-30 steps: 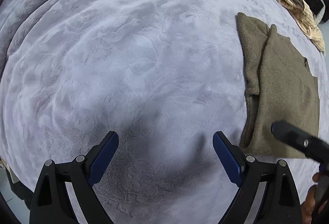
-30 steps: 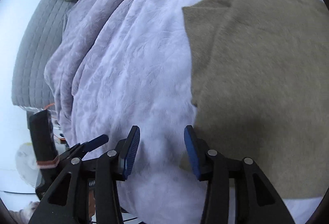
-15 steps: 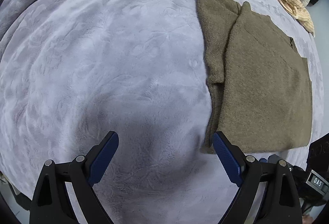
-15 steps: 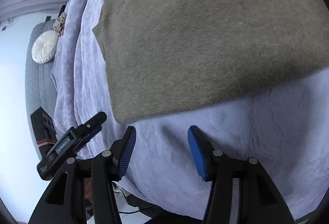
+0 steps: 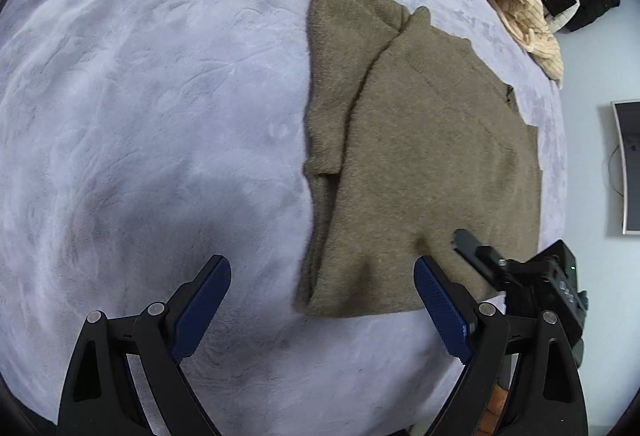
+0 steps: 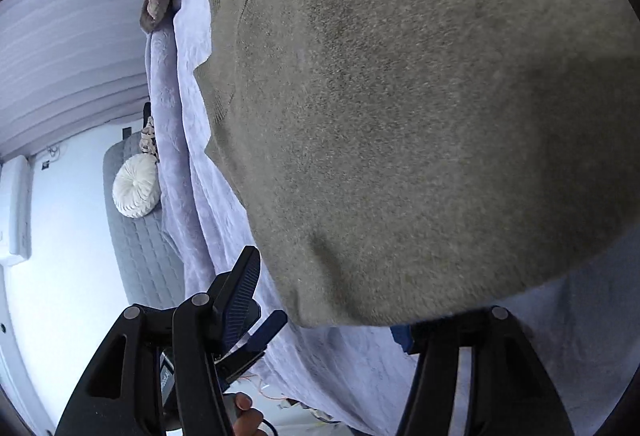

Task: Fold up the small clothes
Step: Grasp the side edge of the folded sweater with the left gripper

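Left wrist view: olive sweater (image 5: 432, 156) flat on lavender bed cover (image 5: 140, 96), partly folded. Left claw (image 5: 322, 304) spread wide, empty, above the sweater's near hem corner. Right wrist view: right claw (image 6: 332, 300) wide apart, straddling the hem of the sweater (image 6: 400, 116); right finger hidden beneath fabric, grip not confirmed.

You'll find no readable text here. The right gripper (image 5: 520, 272) carries small pale marks on its body in your left wrist view, too blurred to make out.
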`<action>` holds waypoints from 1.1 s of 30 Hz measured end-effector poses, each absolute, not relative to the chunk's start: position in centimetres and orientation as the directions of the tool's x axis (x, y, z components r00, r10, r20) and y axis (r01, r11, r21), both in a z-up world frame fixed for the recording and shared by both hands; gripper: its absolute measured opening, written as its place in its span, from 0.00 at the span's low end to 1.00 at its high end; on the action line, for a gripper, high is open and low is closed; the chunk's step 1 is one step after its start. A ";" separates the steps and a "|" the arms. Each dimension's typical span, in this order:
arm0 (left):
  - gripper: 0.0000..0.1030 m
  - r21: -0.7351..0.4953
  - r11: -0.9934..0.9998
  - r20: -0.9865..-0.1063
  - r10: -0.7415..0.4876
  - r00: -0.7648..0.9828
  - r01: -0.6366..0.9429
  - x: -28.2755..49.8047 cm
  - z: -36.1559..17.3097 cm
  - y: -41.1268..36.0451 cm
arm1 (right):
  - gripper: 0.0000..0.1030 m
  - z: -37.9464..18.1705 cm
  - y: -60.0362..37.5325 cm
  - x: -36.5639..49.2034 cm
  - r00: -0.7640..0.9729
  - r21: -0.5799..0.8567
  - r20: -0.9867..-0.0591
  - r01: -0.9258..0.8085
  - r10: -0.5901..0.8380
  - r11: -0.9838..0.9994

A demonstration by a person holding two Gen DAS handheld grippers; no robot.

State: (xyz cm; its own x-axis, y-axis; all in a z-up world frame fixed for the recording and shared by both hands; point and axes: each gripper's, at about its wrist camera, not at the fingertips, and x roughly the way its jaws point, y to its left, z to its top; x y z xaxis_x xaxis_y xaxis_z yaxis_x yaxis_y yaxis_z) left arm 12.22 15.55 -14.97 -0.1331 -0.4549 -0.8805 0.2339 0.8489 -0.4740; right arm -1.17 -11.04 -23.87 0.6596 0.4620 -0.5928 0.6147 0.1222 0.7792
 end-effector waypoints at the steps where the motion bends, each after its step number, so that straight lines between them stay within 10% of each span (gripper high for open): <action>1: 0.90 -0.504 0.833 -0.864 -0.482 -0.148 0.229 12.6 -15.0 15.0 | 0.22 -24.0 -11.2 -0.9 0.660 0.782 -0.582 0.614 0.474 0.105; 3: 0.90 -0.548 0.809 -0.836 -0.521 -0.175 0.214 14.2 -15.5 14.4 | 0.09 -23.8 -11.6 -0.8 0.670 0.798 -0.557 0.596 0.490 0.092; 15: 0.90 -0.713 0.661 -0.700 -0.654 -0.288 0.234 19.3 -16.7 8.2 | 0.09 -17.7 -12.1 0.6 0.678 0.878 -0.475 0.412 0.561 0.245; 25: 0.90 -0.511 0.726 -0.857 -0.472 -0.207 0.461 17.4 -15.7 2.7 | 0.13 -19.7 -10.6 -1.0 0.451 0.742 -0.658 0.525 0.603 0.417; 28: 0.74 -0.431 0.761 -0.901 -0.395 -0.181 0.484 17.2 -16.8 2.9 | 0.20 -18.0 -11.6 -2.0 0.378 0.656 -0.750 0.535 0.544 0.533; 31: 0.47 -0.415 0.765 -0.907 -0.388 -0.162 0.492 17.4 -16.4 2.9 | 0.51 -15.5 -13.9 -3.6 0.408 0.591 -0.806 0.542 0.428 0.597; 33: 0.32 -0.385 0.766 -0.918 -0.374 -0.131 0.514 17.4 -15.6 2.8 | 0.41 -14.0 -15.6 -4.6 0.432 0.535 -0.839 0.550 0.330 0.641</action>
State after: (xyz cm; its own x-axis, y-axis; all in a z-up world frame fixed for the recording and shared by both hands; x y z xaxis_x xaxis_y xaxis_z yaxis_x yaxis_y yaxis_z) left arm 17.35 2.78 -15.61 -0.1312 -0.3737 -0.9182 0.5144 0.7661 -0.3853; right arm -4.59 -15.62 -14.05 0.4319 0.3303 -0.8393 0.5497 0.6414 0.5353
